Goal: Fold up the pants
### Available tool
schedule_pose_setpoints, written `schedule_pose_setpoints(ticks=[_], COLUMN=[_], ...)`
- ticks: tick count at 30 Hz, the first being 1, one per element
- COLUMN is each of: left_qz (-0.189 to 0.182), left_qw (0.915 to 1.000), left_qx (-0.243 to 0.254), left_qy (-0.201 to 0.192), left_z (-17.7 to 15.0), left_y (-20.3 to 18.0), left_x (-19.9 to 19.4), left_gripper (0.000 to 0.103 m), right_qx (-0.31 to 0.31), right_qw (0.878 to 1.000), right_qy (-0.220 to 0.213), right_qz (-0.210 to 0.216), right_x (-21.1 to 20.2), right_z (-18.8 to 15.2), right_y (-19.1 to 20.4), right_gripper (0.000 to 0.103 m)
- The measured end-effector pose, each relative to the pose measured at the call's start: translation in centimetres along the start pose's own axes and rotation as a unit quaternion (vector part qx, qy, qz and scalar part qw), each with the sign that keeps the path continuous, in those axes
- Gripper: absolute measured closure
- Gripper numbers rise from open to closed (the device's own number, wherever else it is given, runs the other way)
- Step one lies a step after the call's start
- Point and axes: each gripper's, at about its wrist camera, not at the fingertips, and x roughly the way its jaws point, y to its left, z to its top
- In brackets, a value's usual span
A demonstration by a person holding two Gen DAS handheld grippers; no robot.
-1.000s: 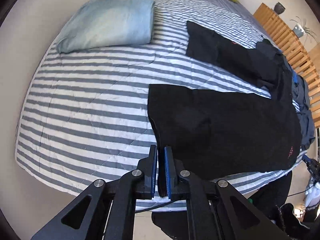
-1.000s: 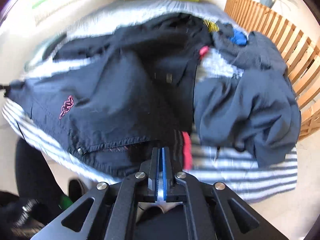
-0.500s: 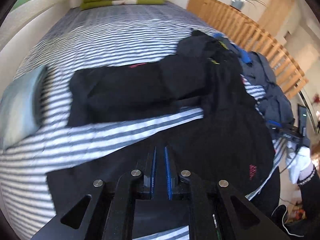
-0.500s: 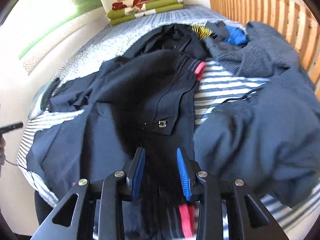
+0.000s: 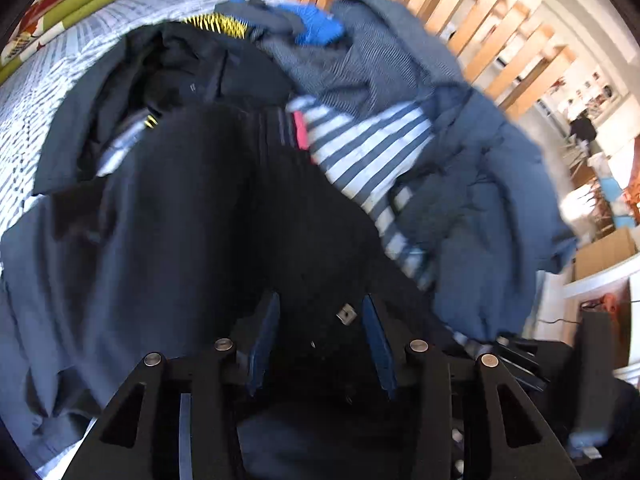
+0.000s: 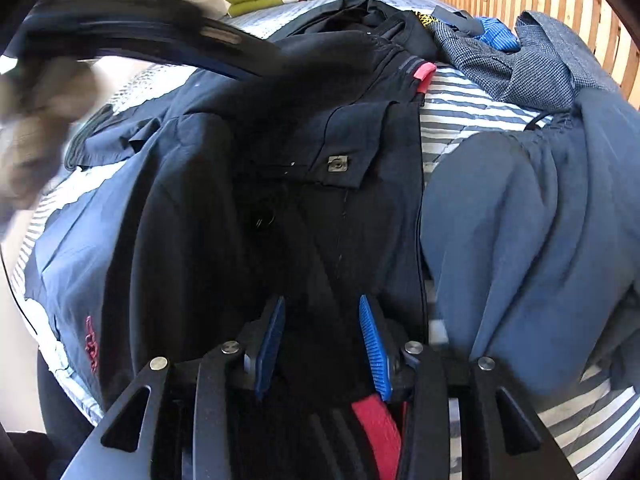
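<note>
— Right wrist view had the black pants [image 6: 280, 208] lying straight ahead of the right gripper [image 6: 322, 340], long axis running away up the striped bed [image 6: 472, 116] toward the pink waistband tab [image 6: 424, 74]. Jaws were opening, dark cloth between the blue pads but not pinched.

— And the other side?

— Left gripper [image 5: 320, 334] hung over the same dark cloth near the metal snap [image 5: 346, 315], jaws also opening, nothing pressed (that view was blurred). Both sat over the pants; which was nearer, the speaker couldn't tell.

— Any writing?

— Only a red embroidered mark [image 6: 91, 344] on the navy garment [image 6: 80, 256], unreadable.
</note>
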Motion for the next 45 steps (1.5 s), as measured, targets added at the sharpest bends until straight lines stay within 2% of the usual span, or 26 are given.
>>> schedule_pose_setpoints(ticks=[2, 5, 9, 13, 19, 20, 21, 23, 25, 28, 31, 32, 33, 35, 38, 39, 40, 42, 45], left_qz=[0.011, -0.002, 0.009, 0.013, 0.001, -0.003, -0.006, -0.008, -0.011, -0.026, -0.038, -0.041, -0.042, -0.038, -0.008, -0.001, 0.004, 0.006, 0.012], left_qw=[0.9998, 0.9984, 0.9980, 0.9983, 0.9979, 0.9977, 0.9977, 0.9977, 0.9972, 0.9941, 0.9891, 0.9882, 0.9885, 0.9915, 0.9967, 0.9975, 0.9971, 0.9967, 0.9963], left_qx=[-0.017, -0.052, -0.048, -0.037, -0.041, -0.043, -0.044, -0.039, -0.035, -0.047, -0.071, -0.077, -0.078, -0.062, -0.023, -0.018, -0.014, -0.015, -0.016], left_qy=[-0.006, -0.021, -0.040, -0.044, -0.050, -0.051, -0.052, -0.055, -0.065, -0.095, -0.123, -0.126, -0.123, -0.107, -0.078, -0.068, -0.074, -0.080, -0.084], left_z=[-0.3, -2.1, -5.3, -6.9, -7.7, -7.9, -8.0, -8.2, -8.1, -8.0, -7.9, -7.8, -7.9, -8.3, -9.1, -9.2, -9.5, -9.6, -9.8], left_y=[0.8, 3.0, 4.4, 4.6, 5.1, 5.1, 5.1, 5.0, 4.7, 4.9, 5.7, 5.8, 5.8, 5.5, 4.7, 4.6, 4.5, 4.5, 4.5], left_x=[0.8, -0.1, -2.0, -2.5, -2.1, -2.0, -2.0, -2.2, -2.7, -4.0, -5.0, -4.8, -4.6, -3.7, -1.8, -1.1, -0.9, -1.2, -1.7], left_gripper=[0.057, 0.058, 0.059, 0.059, 0.059, 0.059, 0.059, 0.059, 0.059, 0.059, 0.059, 0.059, 0.059, 0.059, 0.059, 0.059, 0.059, 0.058, 0.058], right_qx=[-0.003, 0.003, 0.013, 0.029, -0.036, -0.048, -0.056, -0.059, -0.054, -0.004, 0.032, 0.044, 0.058, 0.088, 0.105, 0.101, 0.101, 0.101, 0.093], right_qw=[1.000, 0.999, 0.998, 0.996, 0.999, 0.999, 0.998, 0.998, 0.998, 0.995, 0.988, 0.987, 0.986, 0.988, 0.990, 0.991, 0.991, 0.992, 0.994], right_qy=[0.000, 0.011, 0.009, 0.004, 0.008, 0.006, 0.011, 0.006, -0.013, -0.077, -0.147, -0.154, -0.154, -0.127, -0.093, -0.083, -0.074, -0.056, -0.040], right_qz=[0.005, 0.048, 0.066, 0.079, 0.023, 0.018, 0.031, 0.031, 0.030, 0.059, 0.044, 0.030, 0.019, -0.008, 0.027, 0.039, 0.051, 0.054, 0.040], right_x=[0.2, -0.3, -0.5, 0.8, 2.6, 2.6, 2.6, 2.2, 1.0, -2.6, -4.8, -4.8, -4.3, -2.8, -1.7, -1.5, -1.1, -1.2, -0.6], right_z=[0.0, -0.1, 0.6, 3.1, 5.2, 4.9, 4.6, 3.9, 3.3, 2.6, 2.9, 3.2, 3.6, 3.8, 3.1, 3.0, 3.5, 3.2, 3.6], right_y=[0.0, -1.0, -2.5, -3.2, -0.4, 0.1, 0.5, 1.1, 1.2, -0.1, -1.7, -2.1, -2.8, -4.4, -5.4, -5.5, -5.9, -6.2, -6.0], right_gripper=[0.067, 0.067, 0.068, 0.068, 0.067, 0.079, 0.092, 0.096, 0.100, 0.100, 0.100, 0.100, 0.100, 0.100, 0.100, 0.096, 0.095, 0.084, 0.084])
